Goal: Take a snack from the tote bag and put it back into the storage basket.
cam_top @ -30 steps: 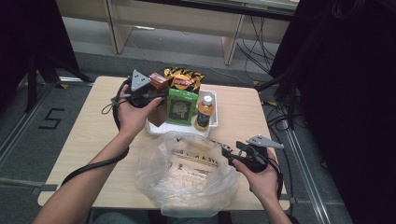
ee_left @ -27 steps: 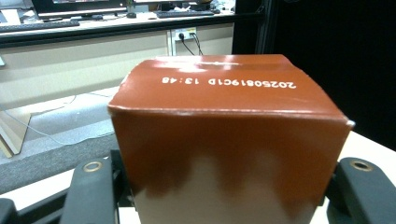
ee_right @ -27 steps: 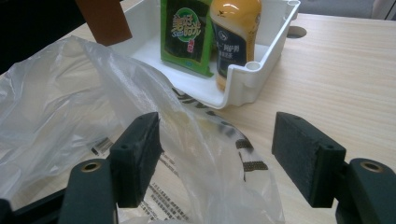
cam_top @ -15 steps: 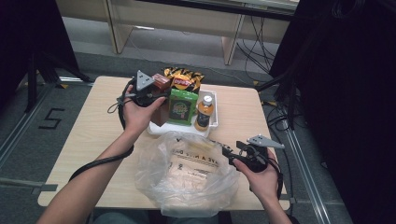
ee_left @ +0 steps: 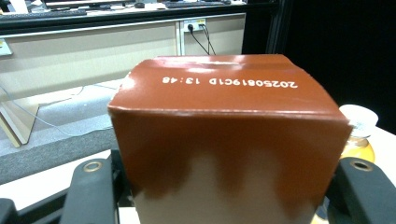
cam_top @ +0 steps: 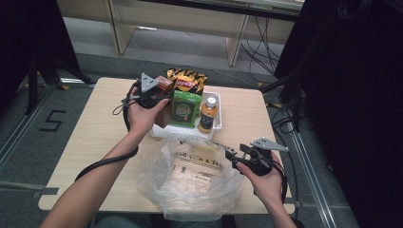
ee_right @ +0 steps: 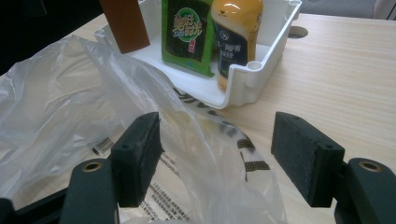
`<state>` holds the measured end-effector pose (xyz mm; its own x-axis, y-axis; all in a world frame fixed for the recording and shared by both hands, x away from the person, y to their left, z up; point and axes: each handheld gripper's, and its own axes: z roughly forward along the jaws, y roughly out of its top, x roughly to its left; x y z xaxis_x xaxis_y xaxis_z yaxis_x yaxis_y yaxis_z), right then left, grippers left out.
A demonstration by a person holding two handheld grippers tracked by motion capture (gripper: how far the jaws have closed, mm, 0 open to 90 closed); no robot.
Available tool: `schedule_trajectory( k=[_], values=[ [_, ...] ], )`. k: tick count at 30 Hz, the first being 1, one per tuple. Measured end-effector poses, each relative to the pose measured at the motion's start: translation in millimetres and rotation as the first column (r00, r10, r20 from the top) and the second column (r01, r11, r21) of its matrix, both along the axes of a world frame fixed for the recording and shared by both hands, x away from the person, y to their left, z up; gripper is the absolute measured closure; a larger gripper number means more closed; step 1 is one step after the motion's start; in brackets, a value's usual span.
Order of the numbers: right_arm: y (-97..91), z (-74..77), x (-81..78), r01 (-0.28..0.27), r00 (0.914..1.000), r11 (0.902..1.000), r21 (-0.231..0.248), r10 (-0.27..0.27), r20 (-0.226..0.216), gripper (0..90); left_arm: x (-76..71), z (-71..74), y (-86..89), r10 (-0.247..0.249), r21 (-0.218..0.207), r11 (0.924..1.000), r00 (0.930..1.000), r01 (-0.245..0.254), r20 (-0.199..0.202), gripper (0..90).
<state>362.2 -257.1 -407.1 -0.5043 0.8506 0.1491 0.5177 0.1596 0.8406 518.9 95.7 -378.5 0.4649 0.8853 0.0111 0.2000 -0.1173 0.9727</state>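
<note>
The step in hand looks like packing: goods are going from the white tray [cam_top: 216, 127] near the far edge of the table [cam_top: 81, 142] into the clear plastic bag [cam_top: 190, 183] that lies open by the near edge. The left tool [cam_top: 159, 92] has closed its jaws on the brown box [ee_left: 224, 140], one black jaw pressed to each side, and in the high view the box sits up at the tray's left end, raised in the grip rather than resting among the other goods. From the left gripper view the box is upright, its printed date code on the top face. The right tool [ee_right: 217, 161] stands wide open with nothing pinched; the bag's rim film rises between its jaws, so a squeeze there would catch it. A green packet [ee_right: 187, 32] and an orange drink bottle [ee_right: 236, 35] stand side by side in the tray, and a snack bag [cam_top: 185, 80] lies behind it toward the far edge. The next move, as I judge it, calls for the right tool to pinch and lift the bag's rim to hold the mouth open, while the left one carries the box clear of the tray wall, toward the near edge, and lowers it in.
</note>
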Motion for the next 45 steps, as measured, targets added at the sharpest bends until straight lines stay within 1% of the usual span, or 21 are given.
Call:
schedule_trajectory(
  k=[1, 3, 4, 5, 7, 8, 9, 10, 12, 13, 14, 20, 22, 23, 26, 28, 31, 32, 38, 42, 45],
  values=[
    [-0.3, -0.7, 0.5, -0.001, 0.9999, 0.9999, -0.011, 0.001, 0.016, 33.8, 0.8, -1.1, -0.2, 0.002, 0.003, 1.0, 1.0, -0.002, -0.001, 34.9],
    [0.3, -0.3, 0.1, 0.002, 1.0, 1.0, -0.003, -0.002, 0.007, 33.9, 1.5, -2.2, -0.3, 0.003, 0.006, 1.0, 1.0, -0.003, -0.003, 34.9],
    [0.3, 0.1, -0.3, 0.005, 1.0, 0.9999, -0.012, -0.005, 0.004, 33.8, 2.4, -3.6, -0.6, 0.005, 0.008, 1.0, 1.0, -0.005, -0.005, 34.9],
    [0.7, 0.4, -1.2, 0.0, 0.9999, 0.9998, -0.018, 0.0, -0.012, 33.8, 3.7, -5.8, -0.7, 0.007, 0.01, 0.9999, 0.9999, -0.006, -0.008, 34.8],
    [0.8, 0.4, -1.3, 0.001, 0.9999, 0.9998, -0.019, -0.001, -0.011, 33.7, 5.5, -8.3, -0.6, 0.009, 0.011, 0.9999, 0.9999, -0.009, -0.01, 34.9],
    [2.5, 0.8, -3.0, 0.009, 0.9993, 0.9999, 0.004, -0.009, -0.035, 33.8, 6.1, -9.5, -0.5, 0.008, 0.009, 0.9999, 0.9999, -0.008, -0.011, 34.8],
    [2.5, 0.8, -3.3, 0.009, 0.9992, 1.0, 0.003, -0.009, -0.039, 33.7, 6.6, -10.4, -0.3, 0.009, 0.011, 0.9999, 0.9999, -0.009, -0.013, 34.8],
    [2.8, -0.3, -2.2, 0.006, 0.9997, 1.0, 0.008, -0.005, -0.022, 33.7, 7.3, -11.3, 0.1, 0.011, 0.015, 0.9998, 0.9999, -0.011, -0.012, 34.9],
    [2.7, -0.2, -2.2, 0.004, 0.9997, 1.0, 0.005, -0.004, -0.023, 33.7, 7.8, -12.5, 0.2, 0.015, 0.014, 0.9998, 0.9998, -0.015, -0.015, 34.9],
    [1.5, -0.1, -1.1, -0.003, 1.0, 0.9999, -0.012, 0.002, -0.008, 33.7, 8.7, -14.2, 0.5, 0.019, 0.014, 0.9997, 0.9997, -0.019, -0.018, 34.9],
    [3.2, 0.0, -2.3, 0.007, 0.9996, 1.0, 0.007, -0.007, -0.027, 33.7, 9.5, -15.0, 1.0, 0.019, 0.02, 0.9996, 0.9997, -0.018, -0.018, 34.8],
    [4.6, -0.9, -2.3, 0.009, 0.9996, 0.9998, 0.02, -0.008, -0.026, 33.6, 11.1, -19.0, 0.1, 0.021, 0.023, 0.9995, 0.9995, -0.02, -0.022, 34.8],
    [4.3, -1.6, -1.9, 0.006, 0.9998, 0.9999, 0.015, -0.006, -0.016, 33.6, 11.7, -20.5, 0.1, 0.015, 0.033, 0.9994, 0.9997, -0.014, -0.021, 34.8],
    [3.1, -1.2, -1.4, 0.002, 1.0, 1.0, -0.006, -0.002, -0.008, 33.6, 11.8, -22.1, -0.7, 0.015, 0.032, 0.9994, 0.9996, -0.014, -0.023, 34.8],
    [3.4, -1.3, -1.6, 0.003, 0.9999, 1.0, -0.009, -0.003, -0.013, 33.6, 12.4, -24.6, -1.4, 0.016, 0.035, 0.9993, 0.9995, -0.015, -0.026, 34.8],
    [2.8, -1.4, -1.0, -0.003, 1.0, 0.9999, -0.017, 0.003, -0.001, 33.6, 12.5, -26.3, -1.8, 0.018, 0.031, 0.9994, 0.9994, -0.017, -0.028, 34.7],
    [2.6, -1.3, -1.0, -0.003, 1.0, 0.9998, -0.017, 0.003, -0.001, 33.6, 12.8, -28.2, -1.6, 0.015, 0.033, 0.9993, 0.9995, -0.014, -0.026, 34.7],
    [3.3, -1.2, -1.7, 0.002, 0.9999, 1.0, -0.005, -0.002, -0.012, 33.6, 13.1, -30.3, -1.3, 0.019, 0.034, 0.9993, 0.9994, -0.018, -0.03, 34.6],
    [2.9, -1.5, -1.0, -0.004, 1.0, 0.9999, -0.014, 0.004, -0.001, 33.6, 14.0, -35.4, -0.5, 0.022, 0.04, 0.999, 0.999, -0.021, -0.038, 34.4],
    [3.4, -2.1, -1.0, -0.008, 0.9999, 0.9999, -0.008, 0.008, -0.012, 33.5, 14.0, -38.0, -0.4, 0.025, 0.045, 0.9987, 0.9988, -0.023, -0.042, 34.1],
    [2.9, -1.9, -0.5, -0.012, 0.9999, 0.9998, -0.014, 0.012, 0.002, 33.5, 13.9, -39.6, -0.1, 0.024, 0.042, 0.9989, 0.9987, -0.022, -0.045, 33.8]
  ],
)
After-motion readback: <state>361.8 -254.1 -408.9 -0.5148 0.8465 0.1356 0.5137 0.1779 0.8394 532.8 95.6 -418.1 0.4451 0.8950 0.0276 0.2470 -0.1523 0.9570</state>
